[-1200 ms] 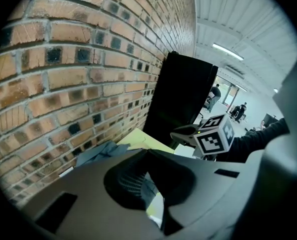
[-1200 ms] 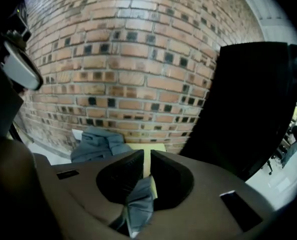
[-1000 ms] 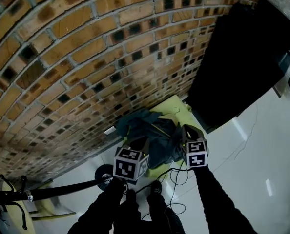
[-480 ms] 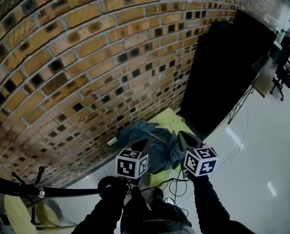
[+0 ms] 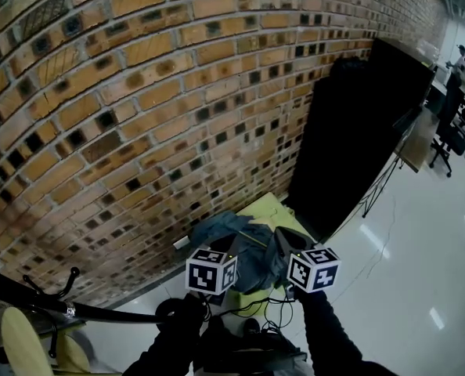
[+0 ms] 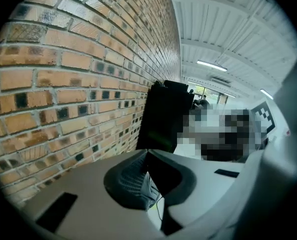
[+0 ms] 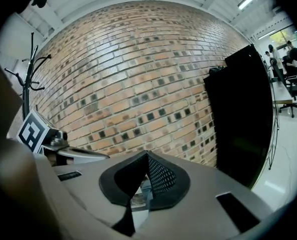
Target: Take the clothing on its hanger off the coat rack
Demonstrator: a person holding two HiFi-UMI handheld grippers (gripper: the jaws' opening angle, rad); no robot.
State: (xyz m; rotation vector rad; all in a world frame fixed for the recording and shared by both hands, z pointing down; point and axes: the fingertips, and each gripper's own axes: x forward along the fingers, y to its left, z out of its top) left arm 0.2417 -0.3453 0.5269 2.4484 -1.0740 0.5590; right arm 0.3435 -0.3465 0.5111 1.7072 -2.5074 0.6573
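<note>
A blue-grey heap of clothing point(image 5: 234, 235) lies on a yellow-green seat point(image 5: 276, 209) at the foot of the brick wall; no hanger can be made out. The black coat rack point(image 5: 99, 313) crosses the lower left of the head view, its hooks point(image 5: 57, 285) bare, and it stands at the far left in the right gripper view point(image 7: 27, 79). My left gripper point(image 5: 223, 251) and right gripper point(image 5: 284, 240) hang side by side in front of the clothing. Both are shut, with nothing between the jaws of the left point(image 6: 147, 153) or the right point(image 7: 147, 155).
A tall black panel point(image 5: 350, 131) on a stand leans against the brick wall point(image 5: 138, 116) to the right. Cables point(image 5: 278, 310) trail on the glossy white floor. Another yellow chair point(image 5: 25, 339) sits at the lower left. People and office chairs point(image 5: 458, 69) are far off right.
The head view has tilted upward, showing more wall and the room at the right. Both grippers stay shut and side by side, lower in view. The clothing has not moved.
</note>
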